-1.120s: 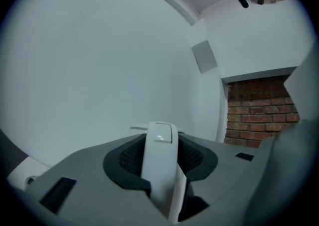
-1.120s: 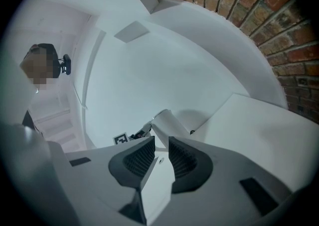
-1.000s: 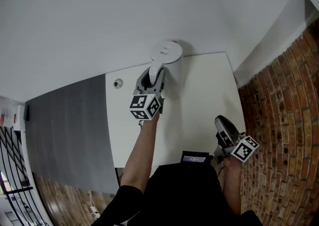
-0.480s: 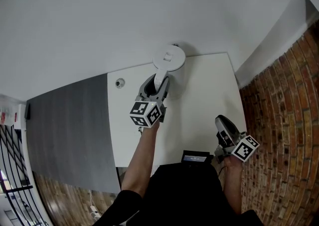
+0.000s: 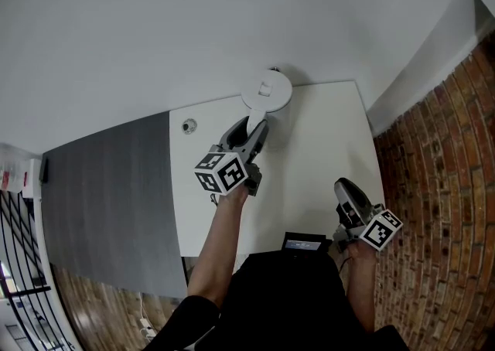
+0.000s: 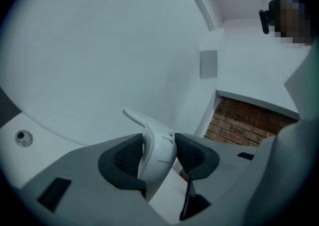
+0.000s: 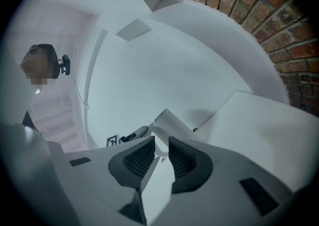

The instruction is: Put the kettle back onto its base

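White plastic kettle (image 5: 267,92) upright at white bench (image 5: 325,144) far edge (base hidden beneath). Left gripper (image 5: 250,129) jaws, just been opening, loose around its curved handle (image 6: 155,151). Right gripper (image 5: 345,185) jaws slightly apart, empty. Rigid, smooth, probably slippery: grip handle.

No readable text, brand or number; only black-and-white square patterns on left marker cube (image 5: 223,172), right marker cube (image 5: 382,230), small tag (image 7: 112,140) lower left of right gripper view; lit screen (image 5: 303,246) lower centre of head view, illegible.
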A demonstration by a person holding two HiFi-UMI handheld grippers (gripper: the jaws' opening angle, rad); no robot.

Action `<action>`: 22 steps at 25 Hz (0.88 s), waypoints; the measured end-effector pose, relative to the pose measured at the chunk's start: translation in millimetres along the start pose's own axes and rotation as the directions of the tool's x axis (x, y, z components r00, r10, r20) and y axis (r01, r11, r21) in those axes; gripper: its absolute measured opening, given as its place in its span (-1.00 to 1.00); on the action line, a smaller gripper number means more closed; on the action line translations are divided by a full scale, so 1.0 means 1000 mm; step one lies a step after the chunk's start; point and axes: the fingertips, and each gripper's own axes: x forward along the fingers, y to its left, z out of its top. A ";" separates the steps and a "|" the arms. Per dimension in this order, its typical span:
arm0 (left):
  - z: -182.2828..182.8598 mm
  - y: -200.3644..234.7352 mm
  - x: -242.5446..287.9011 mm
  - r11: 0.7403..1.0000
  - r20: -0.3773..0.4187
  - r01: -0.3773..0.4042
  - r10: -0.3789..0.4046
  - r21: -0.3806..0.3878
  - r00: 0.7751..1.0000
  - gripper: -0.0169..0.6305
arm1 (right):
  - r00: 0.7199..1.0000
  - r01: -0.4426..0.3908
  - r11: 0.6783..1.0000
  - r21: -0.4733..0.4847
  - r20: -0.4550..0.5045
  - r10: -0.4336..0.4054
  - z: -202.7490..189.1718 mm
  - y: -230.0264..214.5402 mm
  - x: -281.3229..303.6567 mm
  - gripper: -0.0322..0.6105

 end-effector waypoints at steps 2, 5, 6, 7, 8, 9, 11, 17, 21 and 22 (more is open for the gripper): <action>-0.002 -0.002 -0.001 1.000 -0.011 0.007 -0.007 -0.001 1.000 -0.34 | 1.000 0.002 1.000 -0.001 0.002 -0.002 -0.001 0.000 -0.001 -0.62; -0.008 -0.008 -0.007 1.000 -0.023 0.019 -0.019 0.020 1.000 -0.34 | 1.000 0.004 1.000 -0.001 0.006 -0.004 -0.001 0.002 -0.003 -0.63; -0.011 -0.010 -0.009 0.999 -0.025 0.023 -0.022 0.024 0.999 -0.34 | 1.000 0.004 1.000 -0.001 0.008 -0.004 -0.001 0.002 -0.004 -0.63; -0.014 -0.011 -0.011 0.999 -0.025 0.026 -0.025 0.025 0.999 -0.34 | 1.000 0.005 1.000 -0.001 0.010 -0.005 -0.001 0.002 -0.004 -0.63; -0.015 -0.012 -0.014 0.999 -0.024 0.028 -0.027 0.024 0.999 -0.34 | 1.000 0.006 1.000 -0.001 0.010 -0.006 -0.001 0.002 -0.004 -0.62; -0.017 -0.012 -0.015 0.999 -0.022 0.027 -0.027 0.021 0.999 -0.34 | 1.000 0.006 1.000 -0.001 0.010 -0.006 -0.001 0.002 -0.004 -0.63; -0.018 -0.012 -0.019 1.000 -0.017 0.022 -0.021 0.013 1.000 -0.34 | 1.000 0.005 1.000 -0.001 0.009 -0.005 -0.001 0.002 -0.004 -0.63; -0.028 -0.008 -0.026 1.000 -0.024 0.001 -0.001 -0.014 1.000 -0.33 | 1.000 -0.007 1.000 -0.008 -0.006 0.007 -0.004 0.007 0.001 -0.63; -0.030 -0.008 -0.027 1.000 -0.027 0.018 -0.018 -0.002 0.999 -0.33 | 1.000 -0.009 1.000 -0.010 -0.012 0.009 -0.004 0.008 0.003 -0.62; -0.030 -0.008 -0.026 1.000 -0.029 0.026 -0.026 0.000 0.999 -0.33 | 1.000 -0.008 1.000 -0.010 -0.013 0.008 -0.004 0.008 0.003 -0.62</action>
